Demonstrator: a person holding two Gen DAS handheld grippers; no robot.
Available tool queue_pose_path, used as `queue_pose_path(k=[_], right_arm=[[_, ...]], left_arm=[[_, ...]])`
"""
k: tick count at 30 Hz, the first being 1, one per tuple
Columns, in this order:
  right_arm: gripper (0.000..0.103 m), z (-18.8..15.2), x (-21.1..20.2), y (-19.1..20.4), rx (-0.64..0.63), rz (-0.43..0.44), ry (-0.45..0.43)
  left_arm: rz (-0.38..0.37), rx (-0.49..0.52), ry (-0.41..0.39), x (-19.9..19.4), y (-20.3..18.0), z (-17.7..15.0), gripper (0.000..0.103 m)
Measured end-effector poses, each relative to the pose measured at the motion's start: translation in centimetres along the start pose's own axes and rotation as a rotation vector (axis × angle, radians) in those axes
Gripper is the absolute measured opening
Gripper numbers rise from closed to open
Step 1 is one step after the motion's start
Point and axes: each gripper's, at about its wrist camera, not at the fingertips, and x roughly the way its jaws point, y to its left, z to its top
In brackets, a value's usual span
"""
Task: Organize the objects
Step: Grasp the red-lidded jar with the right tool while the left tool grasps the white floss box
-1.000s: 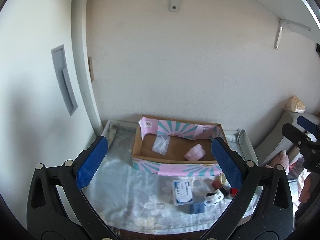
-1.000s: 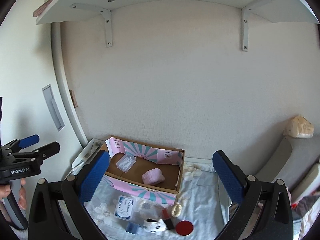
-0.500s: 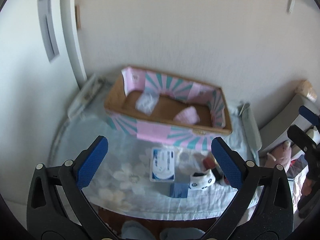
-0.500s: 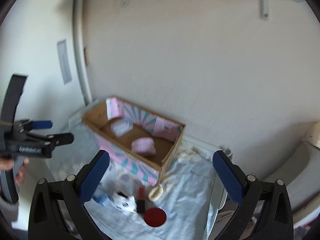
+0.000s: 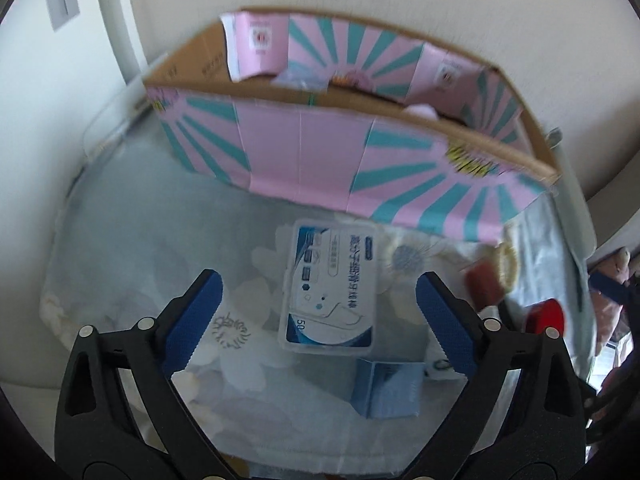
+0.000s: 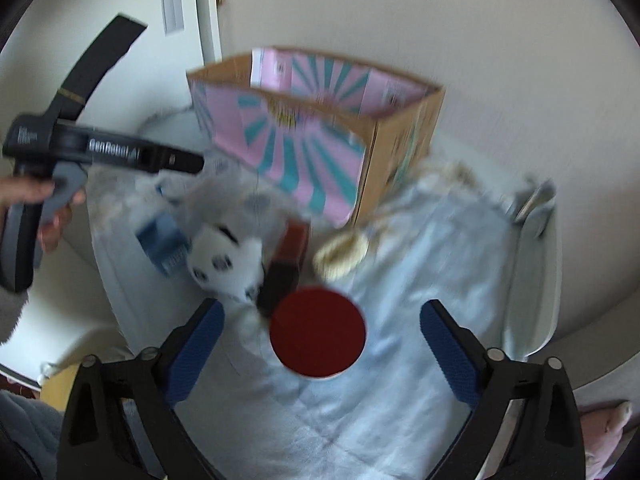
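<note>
- Objects for organizing lie on a pale flowered cloth (image 5: 152,248) over the bench, in front of a pink and teal cardboard box (image 5: 320,152).
- Left wrist view: the left tool (image 5: 318,312) has its jaws spread wide and closing; a clear plastic case with a blue label (image 5: 332,284) lies between them, not touched by the pads.
- Just below the case lies a small blue packet (image 5: 388,388); a red round lid (image 5: 546,316) is at the right edge, blurred.
- Right wrist view: the right tool (image 6: 322,334) is also spread and closing, with the red round lid (image 6: 318,332) between the fingers, apart from both.
- Beyond the lid lie a white spotted thing (image 6: 226,264), a dark red stick (image 6: 286,264) and a cream ring (image 6: 342,254), all blurred.
- At left, a hand (image 6: 36,204) holds the left tool.
</note>
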Motion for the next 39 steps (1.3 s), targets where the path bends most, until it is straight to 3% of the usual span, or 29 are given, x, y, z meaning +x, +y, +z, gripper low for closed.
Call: queue_pose_path(k=[5, 15, 17, 18, 20, 29, 39], right_arm=[[0.075, -0.9, 2.4, -0.2, -0.011, 0.040, 0.042], [0.058, -1.8, 3.7, -0.8, -0.043, 0.060, 0.069], [0.052, -1.9, 3.6, -0.9, -0.041, 0.062, 0.070], [0.050, -2.0, 3.6, -1.0, -0.039, 0.066, 0.071], [0.050, -2.0, 3.5, -1.0, -0.038, 0.070, 0.072], [0.050, -1.7, 2.6, -1.7, 0.021, 0.042, 0.064], [0.050, 2.4, -1.9, -2.2, 0.140, -0.069, 0.009]], left_arm=[[0.019, 0.008, 0.028, 2.3, 0.2, -0.3, 0.089], [0.017, 0.051, 0.053, 4.1, -0.3, -0.8, 0.083], [0.003, 0.062, 0.056, 4.3, -0.5, -0.8, 0.065], [-0.009, 0.066, 0.059, 4.4, -0.5, -0.9, 0.061], [-0.004, 0.095, 0.056, 4.4, -0.9, -0.9, 0.056], [-0.038, 0.097, 0.045, 3.8, -0.5, -0.4, 0.056], [-0.092, 0.130, -0.042, -2.1, 0.2, 1.7, 0.056]])
